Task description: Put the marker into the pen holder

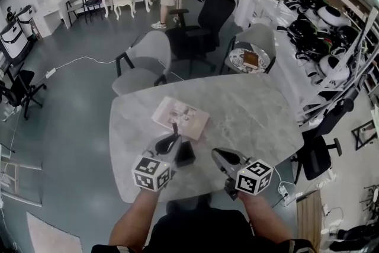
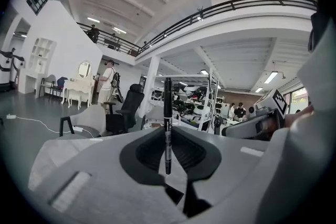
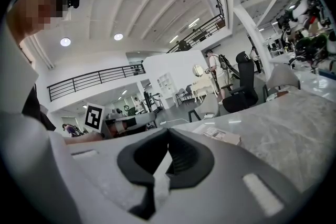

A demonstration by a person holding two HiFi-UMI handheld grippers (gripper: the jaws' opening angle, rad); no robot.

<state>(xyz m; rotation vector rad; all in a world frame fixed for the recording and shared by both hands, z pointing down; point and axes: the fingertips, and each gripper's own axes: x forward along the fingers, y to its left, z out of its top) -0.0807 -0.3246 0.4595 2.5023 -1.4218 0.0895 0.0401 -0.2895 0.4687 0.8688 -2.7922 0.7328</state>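
Pinching the marker point(image 2: 167, 107) upright in my left gripper point(image 2: 168, 132), right gripper point(image 3: 168, 132) pressed together empty, I'd centre the tip over the black pen holder point(image 1: 186, 154) just beside, stay vertical, lower, then release.

Surface point(image 1: 254, 121) at centre of head view, person at its near edge. Left gripper point(image 1: 170, 142) over near-left part of surface, marker point(image 1: 175, 128) upright between its jaws. Low box, probably pen holder point(image 1: 186, 153), on surface just right of left gripper. Right gripper point(image 1: 219, 155) right of box, apart from it. Booklet point(image 1: 181, 117) flat on surface beyond both grippers. Chair point(image 1: 145, 62) behind far-left edge of surface. Office chair point(image 1: 207, 26) further back, to its right.
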